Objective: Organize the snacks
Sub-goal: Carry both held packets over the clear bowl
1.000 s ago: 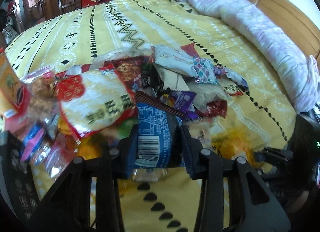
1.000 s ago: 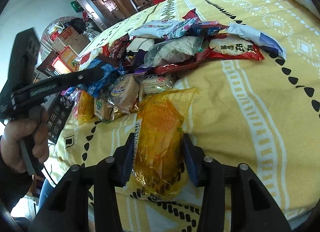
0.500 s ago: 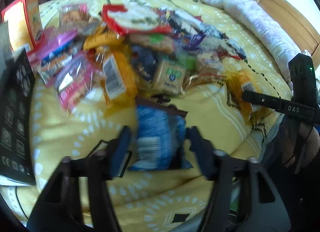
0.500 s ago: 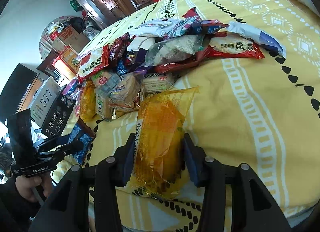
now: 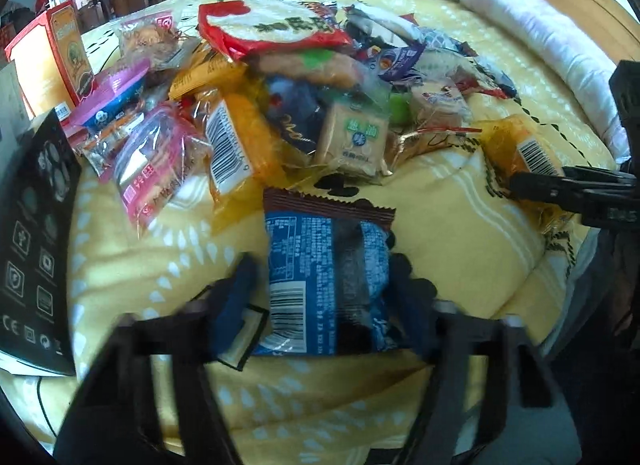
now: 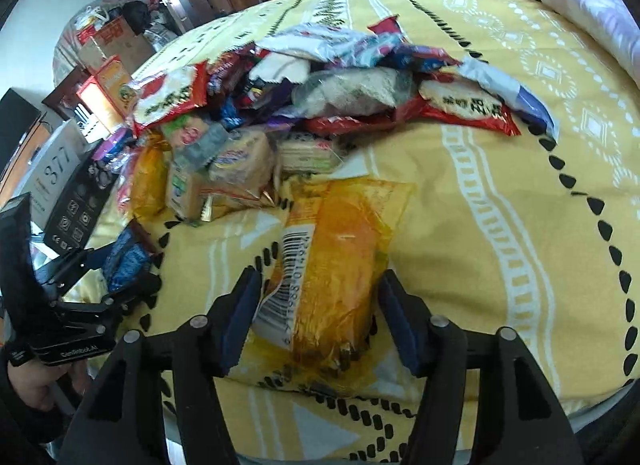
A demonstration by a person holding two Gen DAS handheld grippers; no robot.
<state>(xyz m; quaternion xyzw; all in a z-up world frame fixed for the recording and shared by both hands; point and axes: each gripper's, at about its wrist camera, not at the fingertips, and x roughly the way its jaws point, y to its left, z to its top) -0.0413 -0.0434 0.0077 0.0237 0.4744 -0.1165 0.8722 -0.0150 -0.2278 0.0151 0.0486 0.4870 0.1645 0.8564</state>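
L tool (image 5: 320,289), lower centre of L wrist view: jaws closing, blue snack packet (image 5: 324,285) w/ brown crimped top edge lies between them on the yellow bedspread (image 5: 460,233). Left pad shows a gap to the packet; right pad close against it, contact unclear through blur.

R tool (image 6: 320,313), lower centre of R wrist view: jaws opening, orange barcoded snack bag (image 6: 332,265) between them, flat on the bedspread, small gaps both sides, not pinched.

Outward: main snack pile (image 5: 320,77) in upper centre of L view, incl. a red-rimmed white packet (image 5: 276,29) on top and a green-label cracker pack (image 5: 352,141) at its near edge. Black box (image 5: 32,233) at left edge, orange carton (image 5: 48,57) upper left. Pale quilt (image 5: 500,9) upper right. In R view, a hand (image 6: 32,385) at lower left grips the L tool's handle.
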